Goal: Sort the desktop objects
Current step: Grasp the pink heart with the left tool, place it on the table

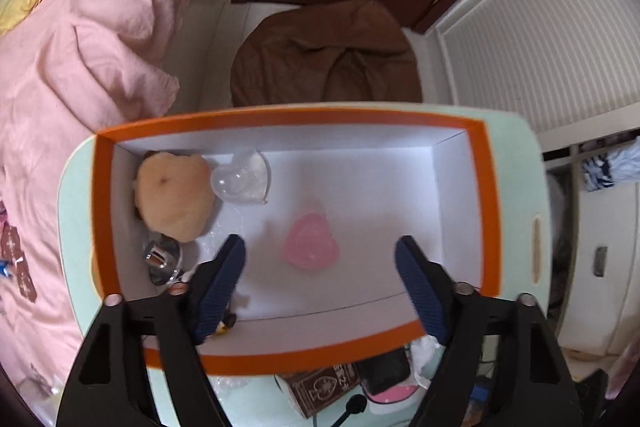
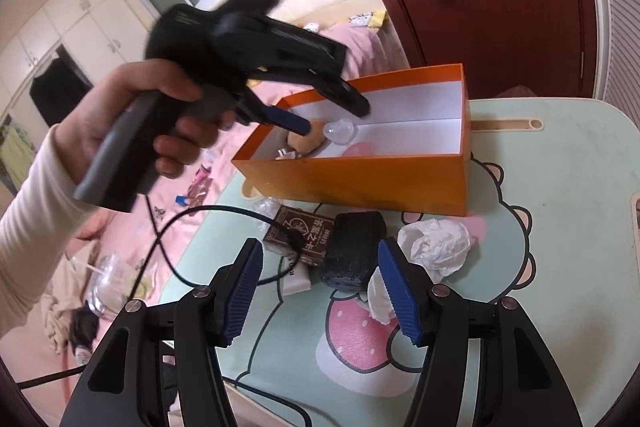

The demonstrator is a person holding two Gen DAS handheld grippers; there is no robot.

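The box (image 2: pixel 360 179) is set on the table (image 2: pixel 560 227). Inside the box, the plush toy (image 1: pixel 174 195) is lodged in one end, with the clear dish (image 1: pixel 242 179) touching it and the heart-shaped piece (image 1: pixel 312 243) near the middle. Before the box, the card pack (image 2: pixel 304 231), the dark block (image 2: pixel 352 251) and the crumpled tissue (image 2: pixel 436 243) are lined up on the table.

Brown card box (image 2: pixel 301 233): spade emblem, white Chinese characters, too blurred to read.
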